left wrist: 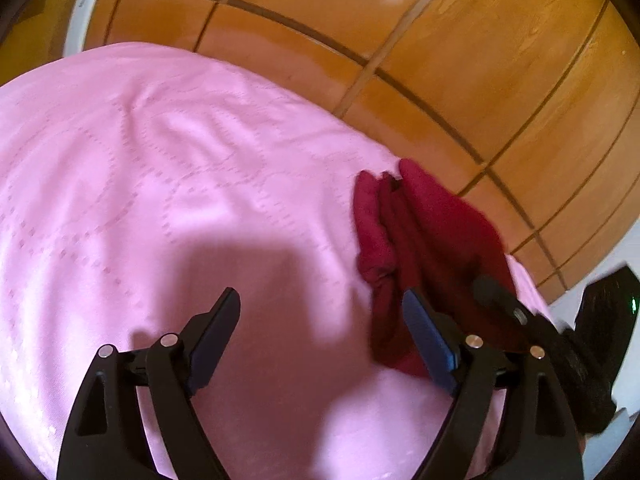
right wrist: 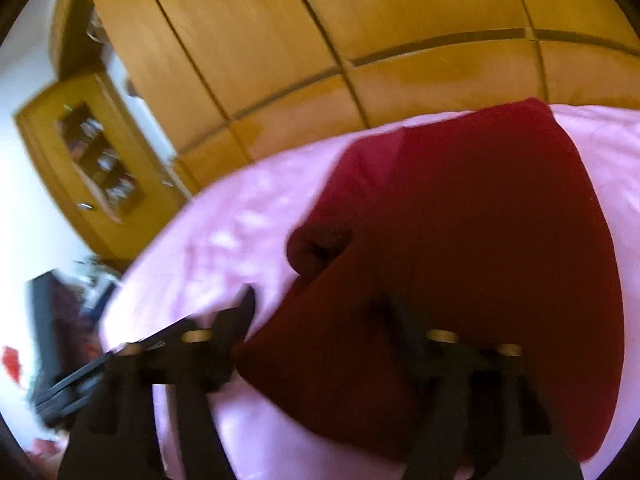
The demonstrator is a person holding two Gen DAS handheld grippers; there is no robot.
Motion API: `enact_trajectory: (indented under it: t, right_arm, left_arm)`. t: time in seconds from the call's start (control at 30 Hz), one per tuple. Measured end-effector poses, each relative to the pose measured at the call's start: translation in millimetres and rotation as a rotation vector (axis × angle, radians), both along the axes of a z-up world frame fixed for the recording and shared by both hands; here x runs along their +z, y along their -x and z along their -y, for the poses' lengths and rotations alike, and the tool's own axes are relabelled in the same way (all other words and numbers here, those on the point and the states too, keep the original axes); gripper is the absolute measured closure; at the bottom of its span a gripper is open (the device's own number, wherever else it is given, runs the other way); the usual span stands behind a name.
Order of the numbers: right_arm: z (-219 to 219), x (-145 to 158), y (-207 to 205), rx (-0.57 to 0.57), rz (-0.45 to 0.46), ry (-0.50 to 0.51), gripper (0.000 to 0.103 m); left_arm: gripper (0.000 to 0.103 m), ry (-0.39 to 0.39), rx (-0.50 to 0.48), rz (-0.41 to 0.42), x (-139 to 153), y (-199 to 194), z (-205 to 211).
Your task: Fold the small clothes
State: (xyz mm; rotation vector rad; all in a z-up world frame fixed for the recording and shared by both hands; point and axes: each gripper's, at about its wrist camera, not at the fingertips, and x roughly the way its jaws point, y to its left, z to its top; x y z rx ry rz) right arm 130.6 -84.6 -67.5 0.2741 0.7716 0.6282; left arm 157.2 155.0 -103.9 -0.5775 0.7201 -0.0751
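Red garment (left wrist: pixel 420 224) lay bunched on pink sheet (left wrist: pixel 160 160), near edge. Left gripper (left wrist: pixel 320 320) spread wide, empty, beside it. Right gripper (right wrist: pixel 320 312) parted over cloth — gripping nothing. Best flattened first — then folded evenly.

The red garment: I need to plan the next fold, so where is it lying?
The red garment lies on the pink bedspread, near its right edge by the wooden wardrobe.

We see a tall glossy orange-brown wooden wardrobe (left wrist: pixel 460 80) behind the pink quilted bedspread (left wrist: pixel 160 168), a white wall (right wrist: pixel 24 208), and a glass-fronted wooden cabinet (right wrist: pixel 96 160).
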Motion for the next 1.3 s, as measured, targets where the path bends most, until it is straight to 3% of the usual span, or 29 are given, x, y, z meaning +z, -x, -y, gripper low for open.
enact_trajectory:
  t: [0.13,0.27,0.37,0.47,0.53,0.57,0.63,0.67,0.77,0.8,0.93,1.0,1.13,1.23,1.3]
  right_arm:
    - [21.6,20.5,26.7,-0.045,0.089,-0.012,0.035]
    - [58.0,33.2,32.2,-0.212,0.13,0.004,0.035]
    - [79.7,34.4,24.3,-0.347,0.121,0.124,0.035]
    - [86.5,25.9,10.4,-0.403,0.07,0.223,0.035]
    - [90.0,16.9,3.9,-0.428,0.028,0.263,0.035]
    - [91.3,13.8,3.2,-0.432,0.014,0.275,0.035]
    - [88.4,6.2,2.5,-0.427,-0.008,0.281,0.035]
    - [88.0,3.4,4.1,-0.421,-0.011,0.27,0.033]
    - [85.2,-6.0,5.8,-0.391,-0.01,0.284,0.03]
    - [81.5,-9.3,7.9,-0.367,-0.019,0.293,0.03]
    - [72.2,-7.6,17.1,-0.31,-0.004,0.284,0.03]
    - [65.3,-6.0,22.0,-0.284,0.011,0.276,0.028]
    - [46.4,-28.9,14.3,-0.231,-0.036,0.344,0.024]
    - [54.9,-34.7,11.9,-0.233,-0.088,0.263,0.022]
    - [58.1,-31.1,16.8,-0.221,-0.081,0.248,0.021]
  left_arm:
    - [0.018,0.065,-0.077,0.038,12.2,-19.0,10.2]
    - [0.018,0.114,-0.146,0.045,27.5,-45.1,21.6]
    - [0.018,0.119,-0.212,-0.033,33.4,-74.2,36.5]
    - [0.021,0.147,-0.283,-0.144,27.8,-104.3,50.6]
    - [0.032,0.143,-0.312,-0.199,23.1,-117.0,58.5]
    - [0.04,0.146,-0.338,-0.223,20.1,-122.7,63.6]
    - [0.045,0.122,-0.358,-0.26,16.4,-129.9,74.6]
    - [0.049,0.097,-0.365,-0.257,17.0,-130.8,80.3]
    - [0.073,-0.022,-0.386,-0.229,19.9,-132.6,96.1]
    - [0.076,-0.046,-0.379,-0.208,23.1,-130.9,96.9]
    - [0.078,-0.044,-0.369,-0.09,49.4,-117.0,82.0]
    - [0.078,-0.067,-0.362,-0.068,52.9,-116.8,72.3]
    - [0.078,-0.106,-0.334,-0.173,13.3,-128.8,64.1]
    - [0.077,-0.133,-0.323,-0.117,-0.7,-118.8,63.8]
    - [0.068,-0.135,-0.306,-0.094,0.1,-113.3,62.5]
